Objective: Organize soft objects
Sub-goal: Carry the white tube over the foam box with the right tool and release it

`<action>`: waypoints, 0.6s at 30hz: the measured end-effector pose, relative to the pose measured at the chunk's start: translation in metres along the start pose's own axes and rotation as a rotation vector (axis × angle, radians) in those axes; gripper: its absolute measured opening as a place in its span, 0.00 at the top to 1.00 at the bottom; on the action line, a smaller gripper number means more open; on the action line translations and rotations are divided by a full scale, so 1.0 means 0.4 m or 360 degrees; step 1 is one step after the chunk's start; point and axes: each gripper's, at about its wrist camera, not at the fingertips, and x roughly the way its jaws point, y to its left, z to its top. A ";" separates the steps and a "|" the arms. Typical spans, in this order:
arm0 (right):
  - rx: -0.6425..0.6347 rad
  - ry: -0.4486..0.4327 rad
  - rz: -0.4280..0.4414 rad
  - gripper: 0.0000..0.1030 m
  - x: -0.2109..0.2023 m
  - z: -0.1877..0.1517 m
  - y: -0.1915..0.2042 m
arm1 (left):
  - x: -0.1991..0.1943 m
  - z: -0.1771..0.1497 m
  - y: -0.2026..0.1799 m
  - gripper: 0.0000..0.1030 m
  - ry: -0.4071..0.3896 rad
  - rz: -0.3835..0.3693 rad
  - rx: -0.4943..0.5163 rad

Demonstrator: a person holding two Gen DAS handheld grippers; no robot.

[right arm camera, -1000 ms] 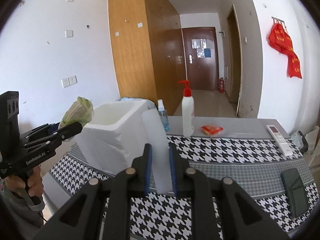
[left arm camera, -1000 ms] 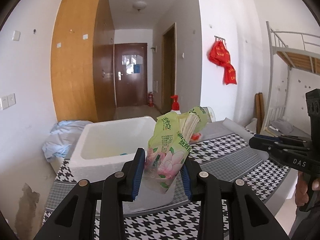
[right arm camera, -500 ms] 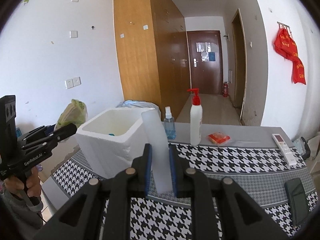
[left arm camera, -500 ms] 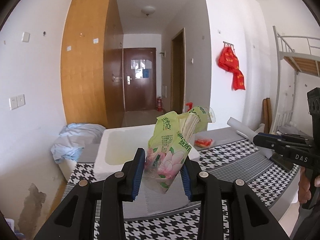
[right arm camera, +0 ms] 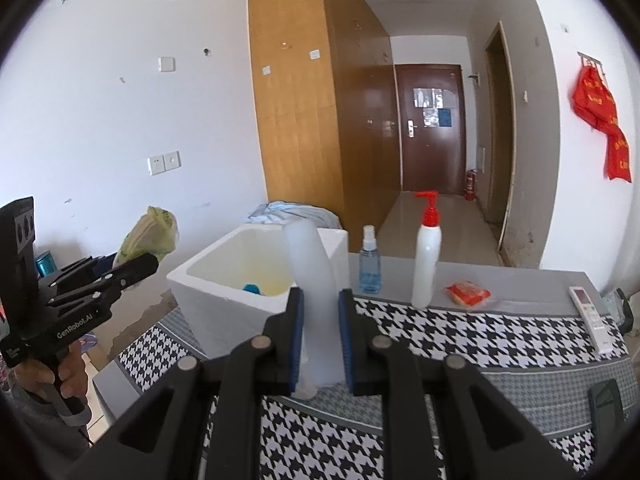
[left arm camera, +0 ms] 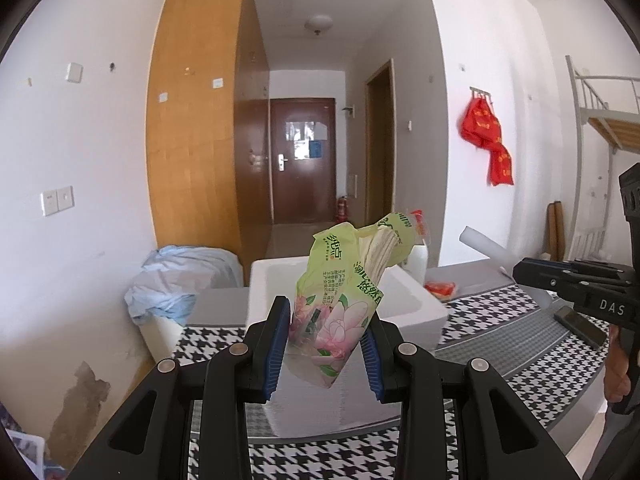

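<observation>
1. Left gripper (left arm camera: 325, 344) is pinching a green tissue pack (left arm camera: 340, 304) by its lower end, blue pads pressed into both sides so the wrapper puckers between them.
2. Landmark for everything is the white foam box (right arm camera: 224, 280) on the houndstooth table (right arm camera: 480, 344). Seen from the left wrist, the pack hangs in the air on the near side of the box, with the box opening straight ahead and lower; it is not yet over the opening as far as I can judge.
3. The pack's long axis runs up and away from the claw, leaning a little to the right, its torn top flopping open with pale tissue sheets showing.
4. Right gripper (right arm camera: 320, 344) is clamped on a pale translucent roll (right arm camera: 314, 280), which stands nearly upright between the pads, tilting slightly left at the top. From the right wrist the box sits ahead and to the left of that roll.
5. The left hand looks the nearer one to the box, so I would guess its pack goes in first.
6. The pack looks limp and crinkly, printed with pink flowers, half emptied; it should sag rather than drop cleanly.
7. Inside the box a small blue item (right arm camera: 252, 289) lies on the yellowish floor.
</observation>
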 end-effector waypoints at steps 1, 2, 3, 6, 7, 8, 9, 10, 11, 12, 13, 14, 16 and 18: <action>-0.0006 0.0002 0.0009 0.80 0.005 0.003 0.006 | -0.001 0.000 0.004 0.65 -0.0001 0.0008 -0.0004; -0.0010 0.0002 0.0014 0.80 0.010 0.006 0.010 | -0.002 0.001 0.008 0.65 -0.0002 0.0015 -0.0005; -0.0014 0.0003 0.0021 0.80 0.016 0.008 0.014 | -0.004 0.000 0.014 0.65 -0.0003 0.0025 -0.0007; -0.0025 0.0008 0.0041 0.80 0.031 0.016 0.027 | -0.009 0.000 0.026 0.65 -0.0001 0.0051 -0.0007; -0.0032 0.0010 0.0049 0.80 0.036 0.018 0.033 | -0.011 0.000 0.031 0.65 -0.0001 0.0060 -0.0010; -0.0036 0.0010 0.0056 0.80 0.040 0.021 0.037 | -0.013 0.000 0.033 0.65 -0.0001 0.0067 -0.0013; -0.0042 0.0011 0.0063 0.80 0.044 0.024 0.043 | -0.016 0.000 0.038 0.65 -0.0001 0.0074 -0.0014; -0.0049 0.0012 0.0069 0.80 0.049 0.026 0.047 | -0.020 -0.001 0.043 0.65 -0.0001 0.0083 -0.0015; -0.0055 0.0013 0.0076 0.80 0.054 0.029 0.053 | -0.023 -0.002 0.050 0.65 -0.0001 0.0092 -0.0018; -0.0058 0.0014 0.0080 0.80 0.058 0.032 0.057 | -0.024 -0.003 0.054 0.65 0.0000 0.0098 -0.0021; -0.0062 0.0016 0.0083 0.80 0.063 0.035 0.061 | -0.027 -0.004 0.059 0.65 0.0002 0.0105 -0.0025; -0.0065 0.0018 0.0086 0.80 0.067 0.037 0.065 | -0.029 -0.004 0.065 0.65 0.0002 0.0113 -0.0030; -0.0071 0.0025 0.0096 0.80 0.078 0.042 0.076 | -0.033 -0.005 0.074 0.65 0.0002 0.0125 -0.0040; -0.0082 0.0032 0.0103 0.80 0.088 0.046 0.087 | -0.034 -0.006 0.086 0.65 0.0002 0.0139 -0.0053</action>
